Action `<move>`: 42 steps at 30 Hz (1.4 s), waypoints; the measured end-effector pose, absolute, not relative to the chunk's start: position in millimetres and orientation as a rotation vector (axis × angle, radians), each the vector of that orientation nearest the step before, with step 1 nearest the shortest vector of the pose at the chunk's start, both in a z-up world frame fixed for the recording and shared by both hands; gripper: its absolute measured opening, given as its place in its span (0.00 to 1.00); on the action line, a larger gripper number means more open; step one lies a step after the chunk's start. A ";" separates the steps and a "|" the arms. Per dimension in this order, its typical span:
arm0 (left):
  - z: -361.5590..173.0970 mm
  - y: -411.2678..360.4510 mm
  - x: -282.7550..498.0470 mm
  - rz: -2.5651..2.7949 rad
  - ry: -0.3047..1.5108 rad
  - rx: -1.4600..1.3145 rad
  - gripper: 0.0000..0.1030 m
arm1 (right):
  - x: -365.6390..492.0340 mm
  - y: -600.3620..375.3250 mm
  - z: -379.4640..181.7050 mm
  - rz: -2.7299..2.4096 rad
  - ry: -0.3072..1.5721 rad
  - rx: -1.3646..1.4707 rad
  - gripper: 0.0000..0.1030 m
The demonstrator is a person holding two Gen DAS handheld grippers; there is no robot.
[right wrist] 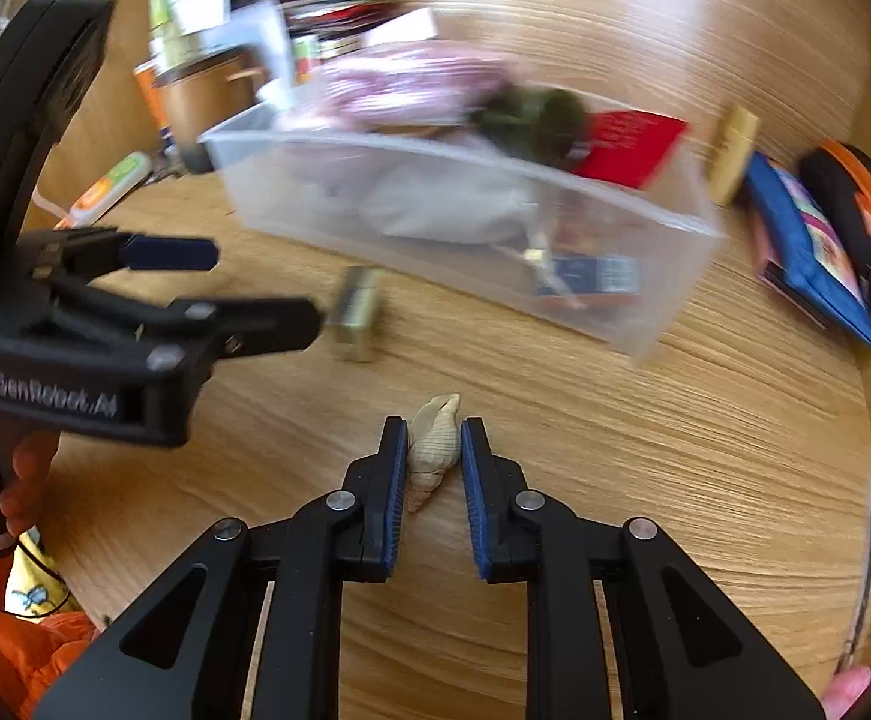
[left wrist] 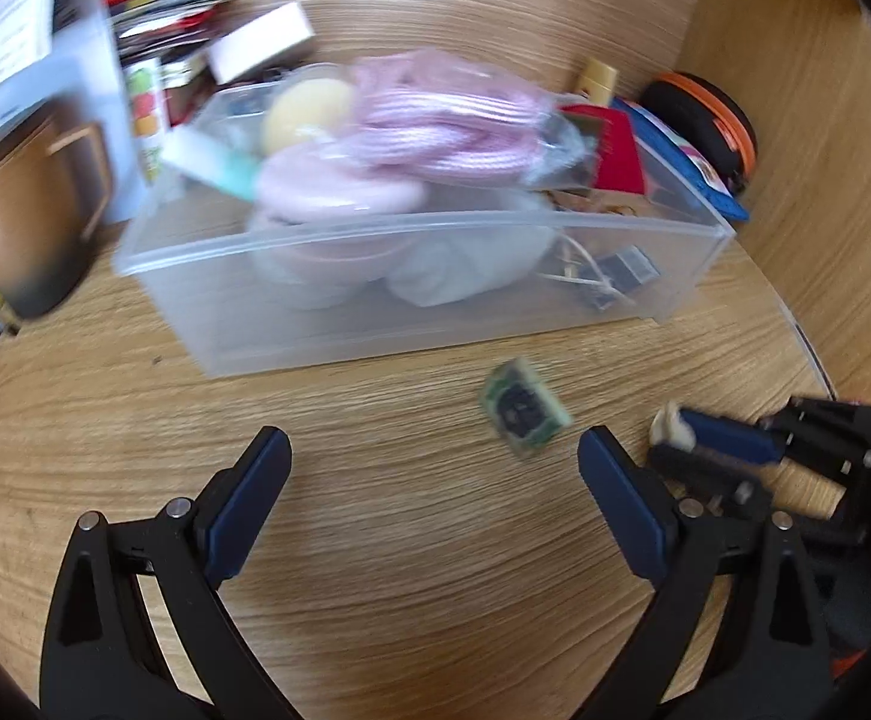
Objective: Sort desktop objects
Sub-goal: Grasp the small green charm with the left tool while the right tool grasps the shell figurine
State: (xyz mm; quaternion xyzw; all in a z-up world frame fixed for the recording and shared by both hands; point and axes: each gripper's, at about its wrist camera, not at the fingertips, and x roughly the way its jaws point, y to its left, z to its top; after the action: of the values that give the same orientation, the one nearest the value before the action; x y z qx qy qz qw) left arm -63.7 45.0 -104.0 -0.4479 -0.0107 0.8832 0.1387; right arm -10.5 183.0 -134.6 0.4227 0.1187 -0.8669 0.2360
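- The right gripper [right wrist: 434, 438] is clamped on a pale spiral seashell [right wrist: 432, 444]; both blue pads press its sides, and its pointed tip sticks out ahead of the fingertips, over the wooden tabletop [right wrist: 645, 480].
- The left gripper [left wrist: 434, 450] stands wide apart with nothing between its fingers; bare wood lies in the gap.
- Just ahead of the left gripper's right finger lies a small green-edged square item [left wrist: 524, 407], apart from both pads. Its detail is too blurred to tell.
- Further ahead of both grippers sits a clear plastic bin [left wrist: 495, 300] filled with pink cord, white cloth and small bits.
- The left wrist view shows the right gripper from the side, beside the left one's right finger, with the shell's pale end showing at its tips.
- The right wrist view shows the left gripper off to the left, its spread fingers pointing at the small item, here a blurred brownish block.
- Only the right wrist view shows fingers of the person's hand [right wrist: 18, 480] on the left gripper's handle, and an orange sleeve [right wrist: 9, 648] below.
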 end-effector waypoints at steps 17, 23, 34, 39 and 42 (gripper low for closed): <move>-112.8 74.0 -78.8 2.447 0.126 -1.275 0.57 | -31.5 231.5 -121.8 -2.486 0.206 1.157 0.16; -112.4 77.2 -80.9 2.446 0.147 -1.254 0.42 | -32.9 228.9 -121.4 -2.490 0.211 1.155 0.16; -110.4 77.5 -80.4 2.473 0.148 -1.247 0.15 | -33.7 228.5 -119.9 -2.493 0.195 1.137 0.16; -110.3 68.5 -77.6 2.498 0.123 -1.253 0.15 | -32.6 226.0 -115.5 -2.495 0.198 1.116 0.16; -107.8 61.9 -74.7 2.521 0.107 -1.245 0.15 | -31.9 223.0 -112.6 -2.495 0.205 1.104 0.16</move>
State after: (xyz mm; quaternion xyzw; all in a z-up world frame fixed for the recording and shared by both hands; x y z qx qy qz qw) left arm -74.7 61.9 -107.8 -0.4365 0.0376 0.8840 0.1630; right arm -31.9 223.0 -112.6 0.3953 0.0733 -0.8932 0.2015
